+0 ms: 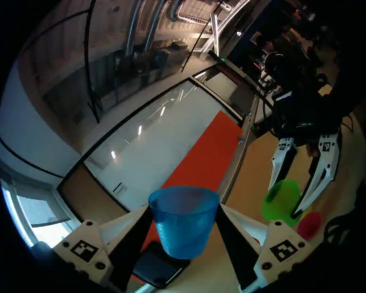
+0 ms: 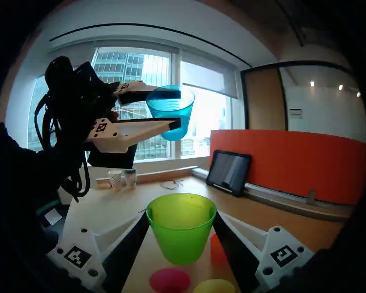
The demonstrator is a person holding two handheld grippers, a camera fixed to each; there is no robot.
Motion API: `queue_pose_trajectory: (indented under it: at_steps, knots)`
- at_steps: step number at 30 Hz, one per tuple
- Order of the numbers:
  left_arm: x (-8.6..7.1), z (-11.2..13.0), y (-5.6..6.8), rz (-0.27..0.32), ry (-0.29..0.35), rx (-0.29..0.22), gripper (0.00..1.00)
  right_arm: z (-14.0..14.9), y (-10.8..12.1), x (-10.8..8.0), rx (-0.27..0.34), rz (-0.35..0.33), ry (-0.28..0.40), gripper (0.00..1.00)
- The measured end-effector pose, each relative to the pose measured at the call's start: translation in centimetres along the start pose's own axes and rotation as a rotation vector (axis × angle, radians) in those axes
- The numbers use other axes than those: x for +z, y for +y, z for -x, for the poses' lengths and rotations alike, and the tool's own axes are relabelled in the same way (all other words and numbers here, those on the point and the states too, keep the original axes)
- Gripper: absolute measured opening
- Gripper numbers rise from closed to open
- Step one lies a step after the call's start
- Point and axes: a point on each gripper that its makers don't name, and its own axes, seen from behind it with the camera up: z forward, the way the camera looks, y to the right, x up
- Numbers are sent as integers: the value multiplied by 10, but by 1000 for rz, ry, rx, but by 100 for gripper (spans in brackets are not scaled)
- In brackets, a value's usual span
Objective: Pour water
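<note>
translucent tapered blue cup [image 1: 184, 222], green cup [image 2: 181, 227]

Office interior: tall windows [image 2: 134, 97] facing high-rise buildings, a glass wall panel [image 1: 149, 141], exposed ceiling ducts [image 1: 149, 24], an orange partition [image 2: 300, 161] along a wooden table [image 2: 261, 210], and a tablet [image 2: 228, 172] propped on that table.

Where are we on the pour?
Done: left gripper grips the blue cup, right gripper grips the green cup. In hand: blue cup held higher than green, roughly upright. Left: tipping it over the green cup; no water visible pouring.
</note>
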Motion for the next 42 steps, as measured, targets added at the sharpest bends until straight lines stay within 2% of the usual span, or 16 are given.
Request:
queue_pose_trajectory:
  at_steps: [20, 42]
  knots:
    - [7, -15, -4, -26, 19, 170, 86, 2, -11, 13, -1, -36, -5, 92]
    - [9, -28, -3, -41, 38, 281, 86, 0, -3, 10, -4, -28, 4, 91]
